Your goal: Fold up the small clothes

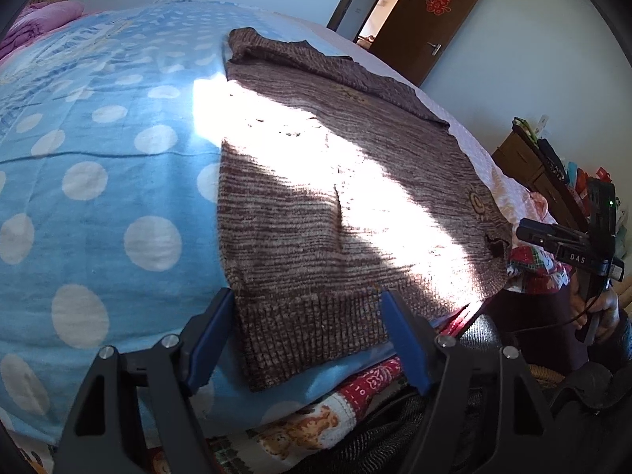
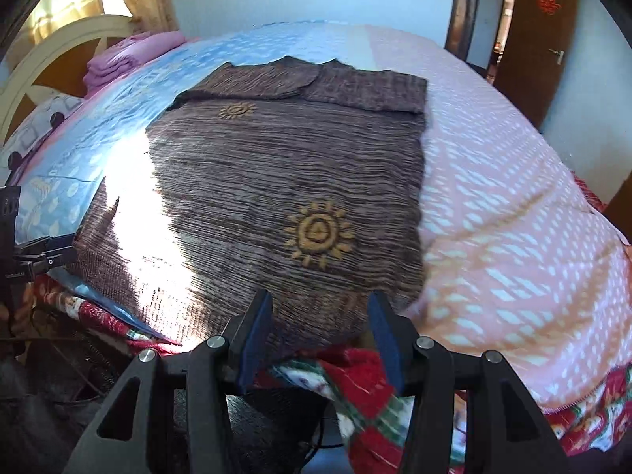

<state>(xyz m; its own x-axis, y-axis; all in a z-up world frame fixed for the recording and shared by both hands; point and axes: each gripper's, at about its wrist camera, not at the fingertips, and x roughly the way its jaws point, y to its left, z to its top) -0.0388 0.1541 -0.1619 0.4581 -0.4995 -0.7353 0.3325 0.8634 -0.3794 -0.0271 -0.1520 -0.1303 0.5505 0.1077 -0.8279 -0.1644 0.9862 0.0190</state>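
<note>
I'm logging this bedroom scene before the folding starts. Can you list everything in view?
sweater: one, brown knit with orange sun motifs, flat on the bed, hem toward the grippers
bed cover: one, blue with white dots, pink part on the right
folded bedding: one pile, pink-purple, by the headboard
headboard: one, cream
door: one, brown, open, red decoration
quilt: one, red patterned, under the cover's edge
left gripper: open, at the hem
right gripper: open, at the hem
</note>
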